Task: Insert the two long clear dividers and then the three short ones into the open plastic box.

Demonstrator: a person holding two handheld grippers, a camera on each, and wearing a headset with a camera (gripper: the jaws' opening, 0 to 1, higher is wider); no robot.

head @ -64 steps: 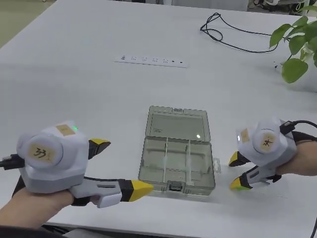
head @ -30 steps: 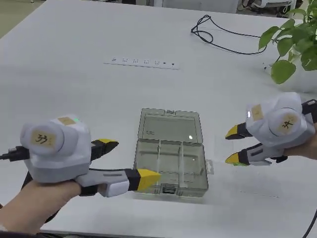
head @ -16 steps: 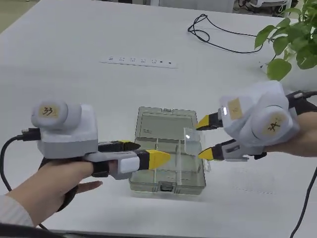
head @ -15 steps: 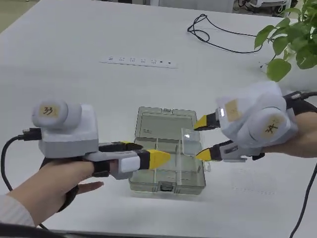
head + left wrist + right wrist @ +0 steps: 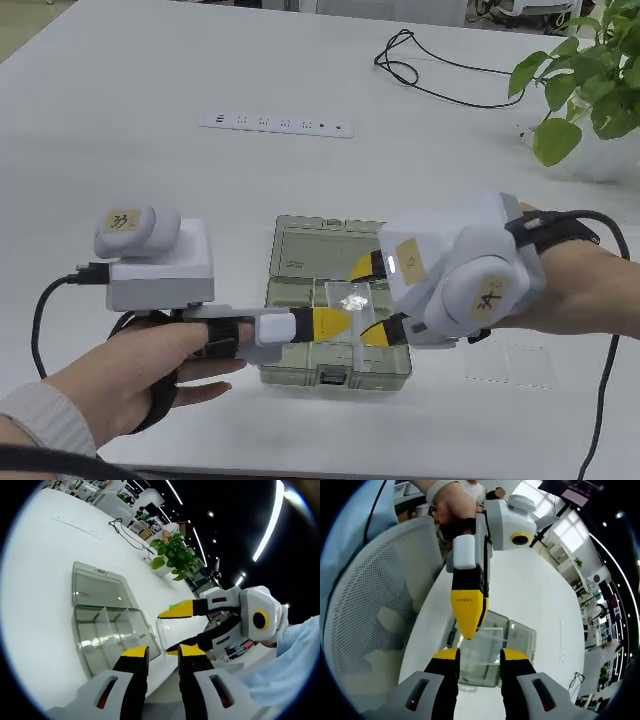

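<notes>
We see a thin, flat clear divider gripped between the yellow-tipped jaws of the right claw, just above the smoky translucent rectangular box, lid open on the far side. Left claw tip touches the divider's left edge; we cannot tell if it pinches.

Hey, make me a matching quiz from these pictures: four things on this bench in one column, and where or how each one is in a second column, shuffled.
Things:
1. short clear divider
2. plastic box
3. power strip
4. green plant

Places or states:
a. at the far right edge of the table
b. gripped in the right tongs
c. lying flat beyond the box
d. lid open

Pairs: 1-b, 2-d, 3-c, 4-a
</notes>
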